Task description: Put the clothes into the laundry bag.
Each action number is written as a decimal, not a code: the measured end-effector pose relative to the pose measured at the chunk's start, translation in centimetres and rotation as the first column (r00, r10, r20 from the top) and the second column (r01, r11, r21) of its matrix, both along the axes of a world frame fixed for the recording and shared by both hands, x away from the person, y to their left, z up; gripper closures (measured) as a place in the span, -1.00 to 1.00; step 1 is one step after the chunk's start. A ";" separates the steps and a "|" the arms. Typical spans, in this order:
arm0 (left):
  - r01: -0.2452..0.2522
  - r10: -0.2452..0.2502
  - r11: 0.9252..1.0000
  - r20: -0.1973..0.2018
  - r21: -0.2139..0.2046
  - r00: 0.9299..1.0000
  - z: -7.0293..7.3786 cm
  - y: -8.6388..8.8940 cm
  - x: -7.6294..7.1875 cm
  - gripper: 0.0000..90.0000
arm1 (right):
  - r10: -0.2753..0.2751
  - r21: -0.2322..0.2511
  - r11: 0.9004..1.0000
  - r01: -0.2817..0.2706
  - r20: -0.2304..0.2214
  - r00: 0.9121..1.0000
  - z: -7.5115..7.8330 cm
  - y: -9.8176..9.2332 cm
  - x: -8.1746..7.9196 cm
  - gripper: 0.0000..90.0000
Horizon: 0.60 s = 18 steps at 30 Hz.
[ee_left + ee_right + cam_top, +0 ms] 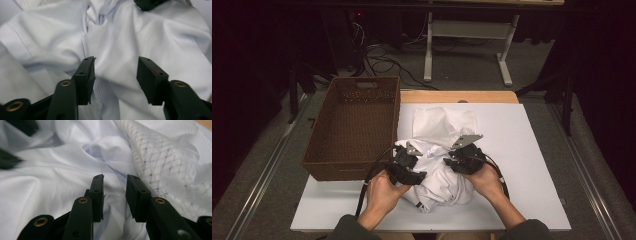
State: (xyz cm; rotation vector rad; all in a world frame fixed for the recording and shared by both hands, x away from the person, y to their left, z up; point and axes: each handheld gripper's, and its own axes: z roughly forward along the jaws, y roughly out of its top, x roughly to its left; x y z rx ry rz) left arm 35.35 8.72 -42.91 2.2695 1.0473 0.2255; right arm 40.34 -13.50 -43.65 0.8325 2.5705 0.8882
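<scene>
High view: the white garment (439,172) lies bunched on the white table (532,150), just right of the brown wicker basket (352,125), which holds nothing yet; a folded white mesh cloth (437,125) sits just beyond the garment; the left gripper (406,162) and right gripper (464,155) both rest over the bundle. Left gripper view: jaws stand apart, fabric lying between them but unpinched; the garment (112,37) is creased and rumpled. Right gripper view: jaws parted too, a narrower gap, nothing clamped; garment (50,182) to one side, mesh cloth (162,170) just beside it. My read: the bundle looks roughly gathered; a fresh grip and the move to the basket remain.
</scene>
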 end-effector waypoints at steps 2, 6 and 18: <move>-0.016 0.016 1.000 -0.006 -0.003 1.000 -0.3 0.7 -0.6 0.04 | -0.019 0.003 1.000 0.020 -0.026 0.999 -0.5 -0.3 0.5 0.52; -0.040 0.040 0.999 -0.028 -0.008 0.999 -0.9 2.0 -1.5 0.04 | -0.053 -0.041 0.998 0.051 -0.050 0.997 -1.4 -0.6 1.0 0.53; -0.097 0.100 0.994 -0.070 0.053 0.993 -2.2 3.2 -2.0 -0.04 | -0.058 -0.096 0.994 0.053 -0.048 0.997 -2.1 -1.1 1.1 0.52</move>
